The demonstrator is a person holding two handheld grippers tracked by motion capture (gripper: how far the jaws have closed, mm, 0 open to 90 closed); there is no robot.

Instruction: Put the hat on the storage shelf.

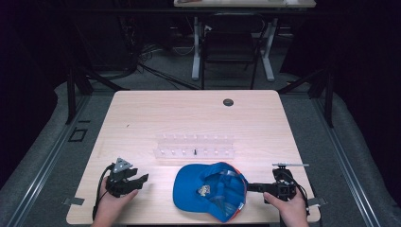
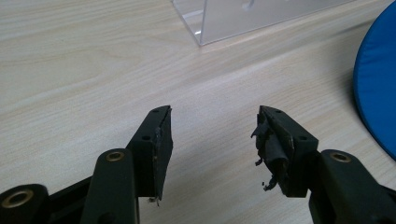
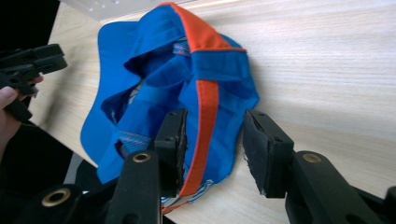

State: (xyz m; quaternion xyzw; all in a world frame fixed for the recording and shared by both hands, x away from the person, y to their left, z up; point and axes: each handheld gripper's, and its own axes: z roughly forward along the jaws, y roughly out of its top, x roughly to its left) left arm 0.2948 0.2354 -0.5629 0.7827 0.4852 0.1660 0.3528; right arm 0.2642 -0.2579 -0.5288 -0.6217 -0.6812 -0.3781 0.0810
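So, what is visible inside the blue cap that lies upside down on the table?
Inside the blue cap you can see blue lining, an orange band, striped seam tape and a small label. The folded back of the cap covers part of the inside, and the right gripper straddles its rim there.

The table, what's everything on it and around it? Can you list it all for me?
Cap: one, blue with orange trim, lying upside down at the near middle of the table.
Clear rack: one, see-through plastic with rows of small pegs, just behind the cap.
Table: one, light wood, with a dark round hole near its far edge.
Second table: one, white legs, on the floor beyond.
Left claw: one, black, jaws open over bare wood at the near left, apart from the cap.
Right claw: one, black, jaws open on either side of the cap's orange-trimmed edge; the pads do not press on it.
Hands: two, left hand and right hand, at the near edge.
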